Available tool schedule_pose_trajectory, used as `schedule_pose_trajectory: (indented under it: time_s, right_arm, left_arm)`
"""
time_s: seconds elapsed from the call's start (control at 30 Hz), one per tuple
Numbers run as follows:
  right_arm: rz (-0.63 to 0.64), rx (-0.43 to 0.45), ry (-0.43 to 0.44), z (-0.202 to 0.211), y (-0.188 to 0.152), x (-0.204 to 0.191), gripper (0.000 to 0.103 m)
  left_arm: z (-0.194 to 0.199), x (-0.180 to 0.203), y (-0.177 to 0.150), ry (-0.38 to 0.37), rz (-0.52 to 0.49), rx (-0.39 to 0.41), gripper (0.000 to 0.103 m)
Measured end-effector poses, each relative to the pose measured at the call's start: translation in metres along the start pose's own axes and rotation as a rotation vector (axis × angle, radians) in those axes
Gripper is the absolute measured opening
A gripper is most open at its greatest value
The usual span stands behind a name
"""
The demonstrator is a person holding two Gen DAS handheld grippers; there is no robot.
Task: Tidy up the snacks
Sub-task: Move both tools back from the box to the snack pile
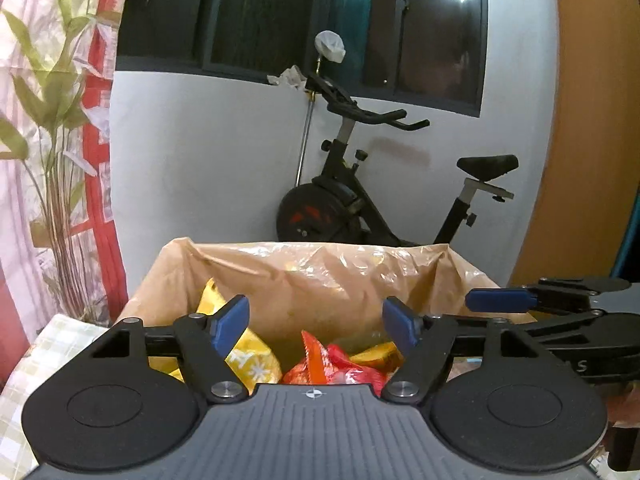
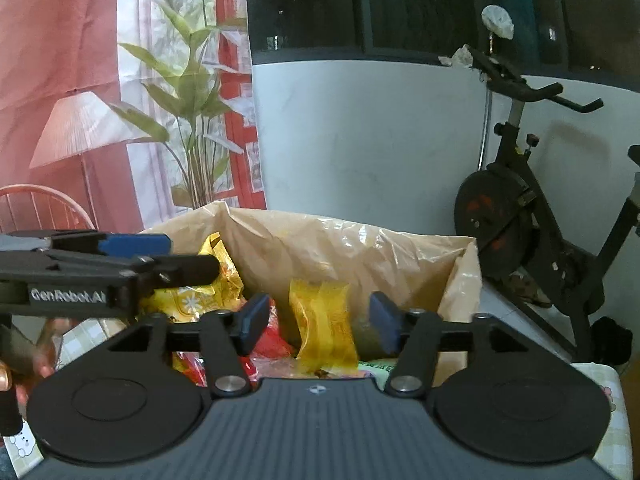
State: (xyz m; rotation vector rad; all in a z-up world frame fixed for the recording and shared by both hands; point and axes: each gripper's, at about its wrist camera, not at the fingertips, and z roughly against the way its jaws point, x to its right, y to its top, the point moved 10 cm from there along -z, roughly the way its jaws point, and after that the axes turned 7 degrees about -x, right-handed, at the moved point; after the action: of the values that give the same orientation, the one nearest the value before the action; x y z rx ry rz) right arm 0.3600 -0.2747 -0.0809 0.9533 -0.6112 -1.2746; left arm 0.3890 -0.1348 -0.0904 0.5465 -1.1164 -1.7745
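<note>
A box lined with a tan plastic bag (image 1: 320,276) (image 2: 360,248) holds snack packets. In the left wrist view I see a yellow packet (image 1: 248,356) and red-orange packets (image 1: 336,372) inside. My left gripper (image 1: 316,326) is open and empty just above the box's near rim. In the right wrist view a yellow packet (image 2: 324,324) stands in the box, with red packets (image 2: 272,344) to its left. My right gripper (image 2: 318,322) is open, with the yellow packet between its fingers but not pinched. Each gripper shows at the edge of the other's view.
An exercise bike (image 1: 380,200) (image 2: 540,240) stands behind the box against a white wall. A printed curtain with a plant motif (image 1: 52,120) hangs on the left. A checked cloth (image 1: 36,364) covers the surface under the box. A wooden panel (image 1: 580,120) is at right.
</note>
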Motion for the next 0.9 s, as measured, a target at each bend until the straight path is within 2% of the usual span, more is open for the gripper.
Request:
schedule_pose_trajectory:
  time_s: [0.2,0.37,0.5,0.6,0.77,0.9]
  right_arm:
    - [-0.030,0.062,0.042,0.030,-0.005,-0.014,0.060]
    - [-0.023,0.131,0.052,0.057,-0.017,-0.030,0.060]
    - [-0.034,0.206,0.052,0.075,-0.032,-0.043,0.060]
    - [-0.017,0.237,0.040,0.082,-0.047,-0.052,0.060]
    - [0.016,0.222,0.019,0.080,-0.074,-0.064,0.060]
    - [0.008,0.195,0.014,0.076,-0.092,-0.066,0.060]
  left_arm:
    - [0.035,-0.011,0.000,0.013,-0.029,0.021,0.076]
    - [0.071,-0.028,-0.010,0.026,-0.008,0.046,0.076]
    - [0.094,-0.056,-0.042,0.069,0.056,0.032,0.075]
    - [0.100,-0.071,-0.073,0.085,0.100,-0.011,0.074]
    - [0.093,-0.079,-0.119,0.086,0.158,-0.097,0.074]
    - [0.085,-0.073,-0.140,0.075,0.160,-0.138,0.073]
